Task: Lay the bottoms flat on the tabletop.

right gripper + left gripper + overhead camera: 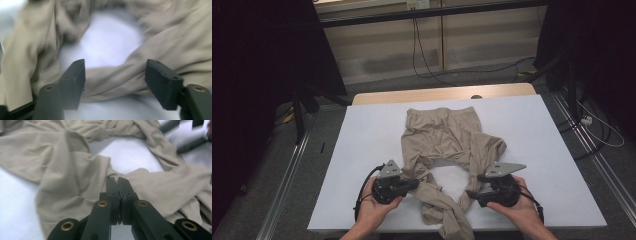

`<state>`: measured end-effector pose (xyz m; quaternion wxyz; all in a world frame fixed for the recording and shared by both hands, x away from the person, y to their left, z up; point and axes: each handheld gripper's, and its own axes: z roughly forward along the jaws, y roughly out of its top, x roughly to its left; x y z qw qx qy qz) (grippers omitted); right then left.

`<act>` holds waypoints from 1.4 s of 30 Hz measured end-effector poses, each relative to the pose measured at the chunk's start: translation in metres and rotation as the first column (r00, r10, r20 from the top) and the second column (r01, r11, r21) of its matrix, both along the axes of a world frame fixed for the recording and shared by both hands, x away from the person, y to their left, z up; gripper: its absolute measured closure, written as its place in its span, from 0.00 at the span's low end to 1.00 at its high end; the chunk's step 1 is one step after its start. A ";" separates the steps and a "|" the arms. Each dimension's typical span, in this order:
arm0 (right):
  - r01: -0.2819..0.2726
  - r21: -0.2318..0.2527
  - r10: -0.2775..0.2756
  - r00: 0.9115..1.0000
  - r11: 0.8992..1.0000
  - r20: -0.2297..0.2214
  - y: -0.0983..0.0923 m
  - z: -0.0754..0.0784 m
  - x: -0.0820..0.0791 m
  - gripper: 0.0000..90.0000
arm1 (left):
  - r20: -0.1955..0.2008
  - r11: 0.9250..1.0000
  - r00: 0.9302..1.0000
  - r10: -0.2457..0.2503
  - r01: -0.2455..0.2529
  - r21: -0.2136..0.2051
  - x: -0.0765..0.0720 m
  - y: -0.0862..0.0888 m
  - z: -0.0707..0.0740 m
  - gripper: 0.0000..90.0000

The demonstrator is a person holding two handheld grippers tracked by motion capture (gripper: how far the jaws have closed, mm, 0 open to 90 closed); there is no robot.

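Overhead, beige trousers (447,150) lie rumpled on a white table (362,145), legs trailing toward the person. Left gripper (414,184) meets one leg, right gripper (472,194) the other. Next, the left gripper view: jaws pressed together, pinching a fold of cloth (75,182) at their tips. Lastly, the right gripper view: jaws spread wide, a twisted leg (117,75) lying between them, unpinched.
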<state>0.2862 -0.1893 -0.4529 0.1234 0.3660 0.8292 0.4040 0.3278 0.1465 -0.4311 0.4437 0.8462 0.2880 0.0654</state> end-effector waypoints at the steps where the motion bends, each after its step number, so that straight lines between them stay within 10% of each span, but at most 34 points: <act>1: -0.015 -0.042 0.015 1.000 0.999 -0.010 0.007 -0.006 0.000 0.31 | -0.002 1.000 1.000 0.002 -0.002 -0.002 0.001 0.001 0.000 0.98; 3: -0.019 -0.126 0.025 0.999 0.992 0.043 0.018 -0.011 -0.002 0.37 | -0.006 1.000 1.000 0.009 -0.009 -0.010 0.002 0.002 0.000 0.98; 5: -0.012 -0.130 0.018 0.999 0.991 0.049 0.018 -0.006 -0.002 0.82 | -0.004 1.000 1.000 0.007 -0.007 -0.012 0.002 0.001 0.000 0.98; 7: 0.009 -0.133 -0.003 0.999 0.991 0.047 0.010 -0.003 0.000 0.91 | 0.001 1.000 1.000 0.011 -0.011 -0.013 0.001 0.002 0.001 0.98; 13: 0.147 -0.087 -0.136 0.983 0.985 0.122 -0.038 0.015 0.011 0.93 | 0.002 1.000 1.000 0.022 -0.022 -0.017 0.003 0.004 0.002 0.98; 18: 0.311 -0.082 -0.291 0.937 0.947 0.192 -0.084 0.022 0.025 0.91 | 0.003 1.000 1.000 0.013 -0.013 -0.011 0.003 0.002 0.001 0.98; 20: 0.363 -0.044 -0.349 0.918 0.931 0.189 -0.097 0.024 0.029 0.75 | 0.004 1.000 1.000 0.002 -0.002 -0.011 0.003 0.001 0.000 0.98; 23: 0.366 -0.001 -0.358 0.912 0.931 0.199 -0.094 0.029 0.026 0.53 | 0.001 1.000 1.000 -0.018 0.018 -0.002 0.001 -0.003 -0.002 0.98; 31: 0.094 0.010 -0.095 0.988 0.996 0.123 -0.020 0.020 0.011 0.51 | 0.023 1.000 1.000 -0.009 0.010 -0.009 -0.003 -0.010 -0.004 0.75; 39: -0.072 -0.083 0.073 0.997 0.994 0.010 0.030 -0.011 0.016 0.42 | 0.048 0.993 0.994 -0.101 0.098 0.072 -0.008 -0.041 -0.015 0.48; 42: -0.075 -0.069 0.074 0.997 0.995 -0.004 0.023 -0.008 0.014 0.74 | 0.049 0.986 0.990 -0.130 0.124 0.115 -0.011 -0.052 -0.022 0.45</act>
